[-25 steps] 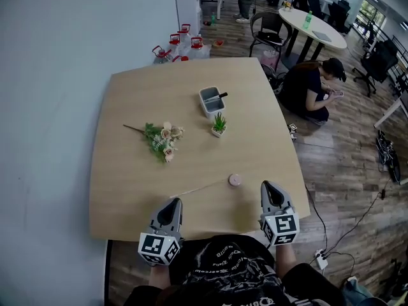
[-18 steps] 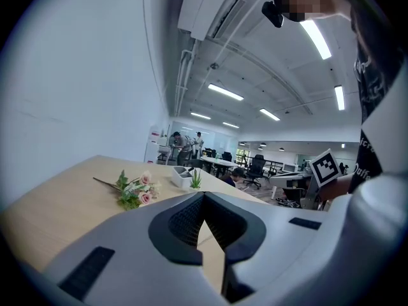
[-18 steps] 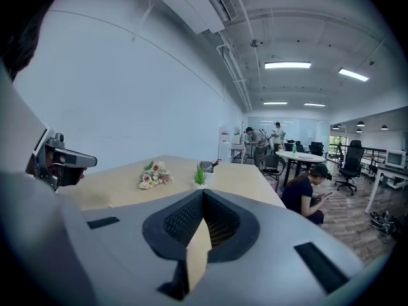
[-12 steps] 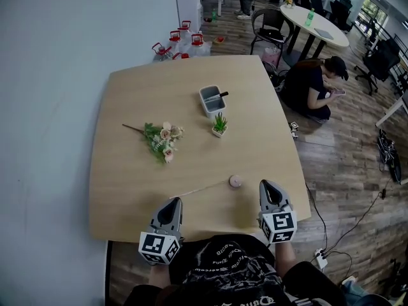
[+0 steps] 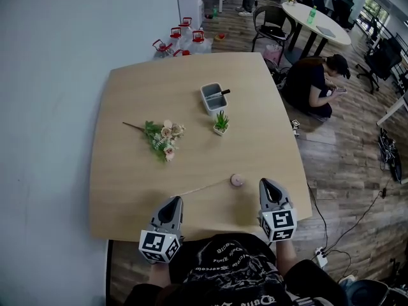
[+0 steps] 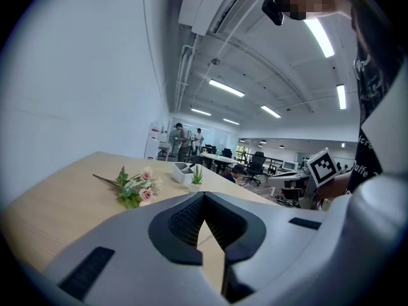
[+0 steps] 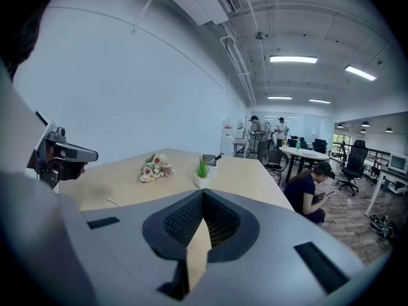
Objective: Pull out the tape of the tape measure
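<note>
The tape measure (image 5: pixel 236 181) is a small round pink case near the front of the wooden table (image 5: pixel 127 94). Its thin tape (image 5: pixel 201 189) lies drawn out to the left across the table. My left gripper (image 5: pixel 173 201) hovers at the front edge, just left of the tape's free end, shut and holding nothing. My right gripper (image 5: pixel 266 184) sits a little right of the case, also shut and empty. In the left gripper view the jaws (image 6: pixel 204 197) meet with nothing between them. The right gripper (image 7: pixel 203 194) shows the same, and the tape's end (image 7: pixel 113 202) lies to its left.
A bunch of artificial flowers (image 5: pixel 163 138) lies mid-table, with a grey box holding a pen (image 5: pixel 212 99) and a small potted plant (image 5: pixel 220 123) behind. A person (image 5: pixel 315 85) sits on the floor right of the table. Water jugs (image 5: pixel 182 40) stand beyond the far edge.
</note>
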`<state>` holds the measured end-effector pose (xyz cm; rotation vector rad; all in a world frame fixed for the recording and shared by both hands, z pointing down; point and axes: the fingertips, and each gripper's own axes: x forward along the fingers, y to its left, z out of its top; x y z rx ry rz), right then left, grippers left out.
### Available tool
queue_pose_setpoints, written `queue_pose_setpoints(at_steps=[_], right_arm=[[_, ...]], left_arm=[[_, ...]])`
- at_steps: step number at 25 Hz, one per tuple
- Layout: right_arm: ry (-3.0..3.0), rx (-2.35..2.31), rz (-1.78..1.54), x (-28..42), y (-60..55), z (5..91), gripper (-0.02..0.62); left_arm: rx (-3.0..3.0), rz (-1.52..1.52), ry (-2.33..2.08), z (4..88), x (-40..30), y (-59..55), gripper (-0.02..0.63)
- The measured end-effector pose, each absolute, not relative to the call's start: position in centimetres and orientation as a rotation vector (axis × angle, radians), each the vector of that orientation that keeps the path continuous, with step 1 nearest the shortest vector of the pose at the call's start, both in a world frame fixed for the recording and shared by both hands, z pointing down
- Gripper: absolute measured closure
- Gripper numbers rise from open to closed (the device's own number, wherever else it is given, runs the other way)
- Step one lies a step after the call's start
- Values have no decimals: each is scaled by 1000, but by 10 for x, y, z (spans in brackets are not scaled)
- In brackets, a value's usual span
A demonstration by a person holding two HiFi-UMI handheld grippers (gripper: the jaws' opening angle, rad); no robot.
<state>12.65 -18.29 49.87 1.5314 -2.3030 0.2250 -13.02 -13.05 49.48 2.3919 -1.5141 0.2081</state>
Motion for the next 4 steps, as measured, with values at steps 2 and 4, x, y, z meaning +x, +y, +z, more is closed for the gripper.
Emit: queue_pose_setpoints(at_steps=[2,4], right_arm=[[-2302,1522,221,124,-182,500,583],[-2302,1512,218,121,-181,501,583]], left_arm=[[2391,206,-1516,495,-131,-130,600],[2391,204,-1519,495,-131,-130,600]])
